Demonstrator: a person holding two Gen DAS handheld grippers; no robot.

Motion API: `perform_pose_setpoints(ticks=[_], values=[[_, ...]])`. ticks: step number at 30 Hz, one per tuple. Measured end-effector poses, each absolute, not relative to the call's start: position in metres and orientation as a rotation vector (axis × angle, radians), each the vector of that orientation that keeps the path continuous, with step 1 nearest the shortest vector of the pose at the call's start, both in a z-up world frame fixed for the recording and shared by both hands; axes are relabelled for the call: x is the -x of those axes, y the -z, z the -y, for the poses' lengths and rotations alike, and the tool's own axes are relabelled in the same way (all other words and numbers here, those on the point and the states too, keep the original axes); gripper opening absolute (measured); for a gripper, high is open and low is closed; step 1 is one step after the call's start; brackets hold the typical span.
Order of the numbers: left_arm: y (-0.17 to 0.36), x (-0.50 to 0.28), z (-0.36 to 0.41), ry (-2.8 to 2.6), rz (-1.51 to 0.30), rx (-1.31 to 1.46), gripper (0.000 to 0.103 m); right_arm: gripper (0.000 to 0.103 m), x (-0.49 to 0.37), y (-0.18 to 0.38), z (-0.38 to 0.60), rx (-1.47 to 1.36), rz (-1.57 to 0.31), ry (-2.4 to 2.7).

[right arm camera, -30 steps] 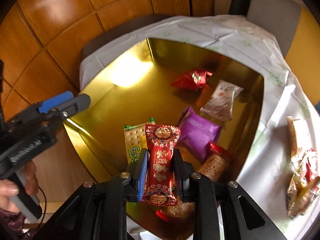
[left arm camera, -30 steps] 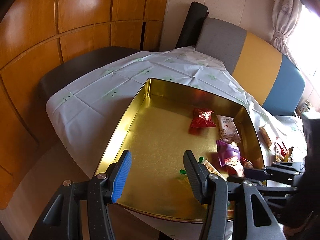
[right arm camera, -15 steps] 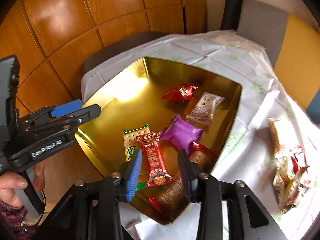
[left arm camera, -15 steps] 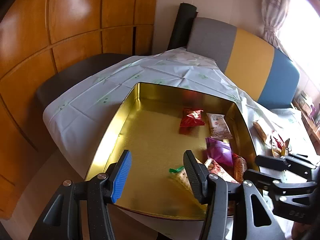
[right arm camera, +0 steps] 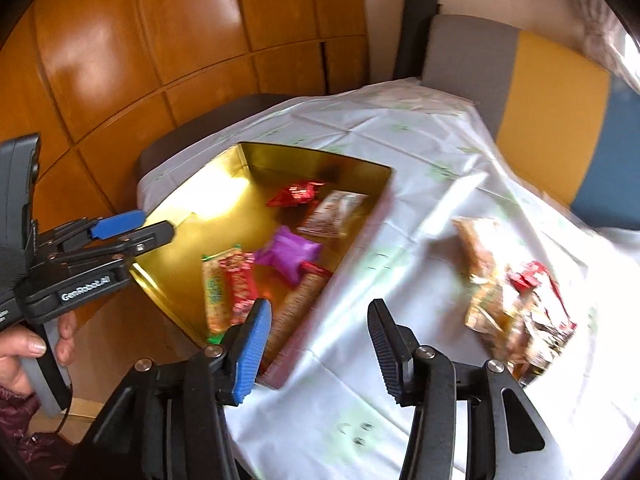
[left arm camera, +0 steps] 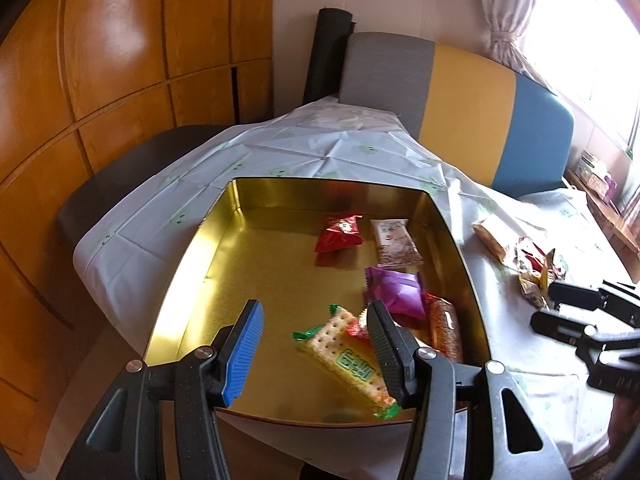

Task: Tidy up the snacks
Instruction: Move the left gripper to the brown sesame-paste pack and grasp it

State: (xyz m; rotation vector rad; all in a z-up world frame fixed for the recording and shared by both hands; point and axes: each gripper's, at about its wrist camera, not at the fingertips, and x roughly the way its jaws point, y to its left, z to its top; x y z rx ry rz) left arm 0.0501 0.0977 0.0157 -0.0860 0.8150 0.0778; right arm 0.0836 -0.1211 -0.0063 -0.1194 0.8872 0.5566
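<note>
A shiny gold tin [left arm camera: 192, 264] sits on a table with a white cloth [left arm camera: 288, 152]. Inside the tin, the snacks lie along the side from 12 to 5 o'clock. A red packet [left arm camera: 339, 233] and a pale packet [left arm camera: 396, 242] lie side by side at about 1 o'clock. A purple packet [left arm camera: 394, 288] lies just nearer than the pale one. A cracker pack with green ends [left arm camera: 346, 360] lies at 5 o'clock. A long red candy wrapper [right arm camera: 240, 284] lies right beside it and touches it. A brown bar [left arm camera: 444, 328] lies by the tin wall at 4 o'clock.

The left gripper [left arm camera: 314, 350] hangs over the near edge of the tin. Its fingers are wide apart and hold nothing.

The right gripper [right arm camera: 316, 346] hangs over the white cloth, just outside the tin. Its fingers are wide apart too, with nothing between them.

A small pile of snacks [right arm camera: 516, 304] waits on the cloth at 3 o'clock from the tin, well apart from it. This view is a bit blurry.

Behind the table stands a bench back in gray, yellow and blue [left arm camera: 468, 100].
</note>
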Motion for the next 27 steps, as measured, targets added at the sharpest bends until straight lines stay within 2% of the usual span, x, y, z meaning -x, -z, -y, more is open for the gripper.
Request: perform_pose_setpoints(ticks=[10,18,23,27], values=[[-0.017,-0.050,-0.070,-0.027,-0.822,0.027,0.055,0.056,-0.087,0.011,0.194,0.086,-0.908,-0.407],[-0.016,-0.050,-0.049,0.011,-0.833,-0.015,0.055,0.065,-0.087,0.021,0.245,0.096,-0.947,-0.301],[-0.016,-0.050,-0.037,0.036,-0.833,-0.044,0.055,0.066,-0.092,0.026,0.278,0.101,-0.971,-0.224],[-0.017,-0.052,-0.027,0.058,-0.840,-0.067,0.055,0.071,-0.099,0.032,0.312,0.097,-0.989,-0.140]])
